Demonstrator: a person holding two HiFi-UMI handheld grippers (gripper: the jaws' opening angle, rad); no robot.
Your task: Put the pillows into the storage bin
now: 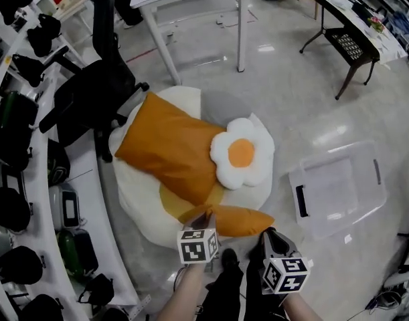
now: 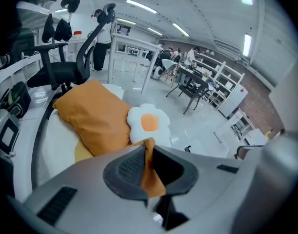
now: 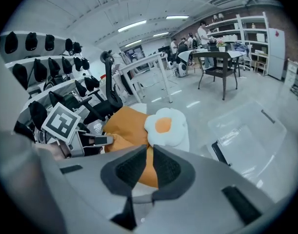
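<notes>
A small orange pillow (image 1: 237,221) lies at the near edge of a big white cushion (image 1: 140,199). My left gripper (image 1: 203,221) is shut on its left corner, with orange fabric (image 2: 151,179) pinched between the jaws. At the pillow's right end, my right gripper (image 1: 266,234) is shut on the orange fabric (image 3: 149,172). Farther back on the cushion rest a large orange pillow (image 1: 167,146) and a white flower pillow (image 1: 241,154) with an orange centre. The clear storage bin (image 1: 338,189) stands on the floor to the right with nothing visible in it.
A black office chair (image 1: 90,99) stands at the cushion's far left. White shelves (image 1: 90,199) with black gear run along the left side. White table legs (image 1: 241,25) rise beyond the cushion, and a black chair (image 1: 351,45) stands far right.
</notes>
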